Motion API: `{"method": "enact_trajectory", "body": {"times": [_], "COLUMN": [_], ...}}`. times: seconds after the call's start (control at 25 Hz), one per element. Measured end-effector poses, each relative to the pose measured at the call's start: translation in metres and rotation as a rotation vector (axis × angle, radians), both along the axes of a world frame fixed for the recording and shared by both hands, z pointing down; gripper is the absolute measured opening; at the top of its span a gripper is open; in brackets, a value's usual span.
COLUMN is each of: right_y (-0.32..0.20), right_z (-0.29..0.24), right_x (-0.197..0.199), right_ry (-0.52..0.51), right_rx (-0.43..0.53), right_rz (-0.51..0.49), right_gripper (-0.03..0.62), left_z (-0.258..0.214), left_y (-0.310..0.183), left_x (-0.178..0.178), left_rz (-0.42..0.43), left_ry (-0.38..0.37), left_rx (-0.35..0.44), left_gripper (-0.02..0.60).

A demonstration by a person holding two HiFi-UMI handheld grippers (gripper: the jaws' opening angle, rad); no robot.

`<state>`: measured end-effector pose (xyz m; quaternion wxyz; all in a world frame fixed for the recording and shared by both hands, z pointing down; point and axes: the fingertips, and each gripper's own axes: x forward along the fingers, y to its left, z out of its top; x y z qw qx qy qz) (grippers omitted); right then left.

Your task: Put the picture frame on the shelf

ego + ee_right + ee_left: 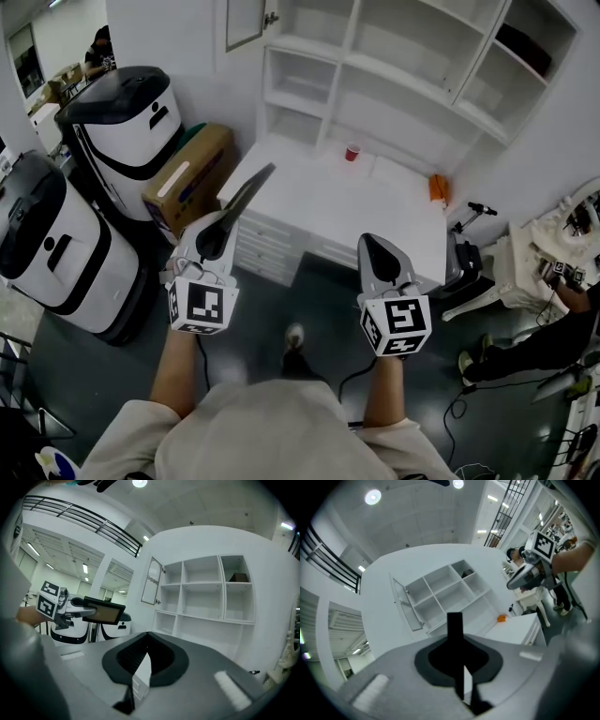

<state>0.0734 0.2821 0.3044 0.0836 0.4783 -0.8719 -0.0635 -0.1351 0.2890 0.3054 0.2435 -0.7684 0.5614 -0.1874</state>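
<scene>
The picture frame [251, 192] is dark and seen almost edge-on, slanting up toward the white counter. My left gripper [223, 227] is shut on its lower end. In the left gripper view the picture frame [454, 630] shows as a black bar rising between the pads. From the right gripper view the picture frame [104, 612] shows a brown face inside a black border. My right gripper [376, 244] hangs beside it at the counter's front, shut with nothing in it. The white shelf unit [412, 56] with open compartments stands on the wall behind the counter.
A white counter with drawers [309, 202] carries a red cup [352, 151] and an orange object [438, 188]. At the left are a cardboard box [192, 178] and two white-and-black machines [127, 122]. A white chair [506, 272] and a person are at the right.
</scene>
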Motion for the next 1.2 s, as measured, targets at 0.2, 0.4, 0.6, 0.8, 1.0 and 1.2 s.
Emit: {"method": "enact_trajectory", "body": {"times": [0.2, 0.4, 0.6, 0.8, 1.0, 1.2], "right_y": [-0.053, -0.097, -0.13, -0.167, -0.207, -0.242], "right_z": [0.002, 0.004, 0.005, 0.004, 0.002, 0.004], "right_x": [0.014, 0.017, 0.014, 0.017, 0.023, 0.028], "right_ry": [-0.006, -0.024, -0.017, -0.022, -0.033, -0.03], "right_rx": [-0.007, -0.022, -0.037, -0.054, -0.063, -0.069], "right_rz": [-0.001, -0.017, -0.051, -0.074, -0.091, -0.122], "right_gripper": [0.006, 0.006, 0.006, 0.006, 0.005, 0.005], "left_z": [0.005, 0.014, 0.013, 0.008, 0.006, 0.007], "left_y": [-0.049, -0.087, -0.119, -0.153, -0.186, -0.22], "left_x": [0.008, 0.006, 0.005, 0.012, 0.018, 0.029], "left_rz": [-0.017, -0.061, -0.083, -0.093, -0.113, -0.126], "left_ry": [0.007, 0.018, 0.021, 0.012, 0.002, -0.008], "left_rx": [-0.016, -0.071, -0.079, -0.085, -0.086, -0.093], "left_gripper": [0.017, 0.017, 0.017, 0.017, 0.017, 0.017]}}
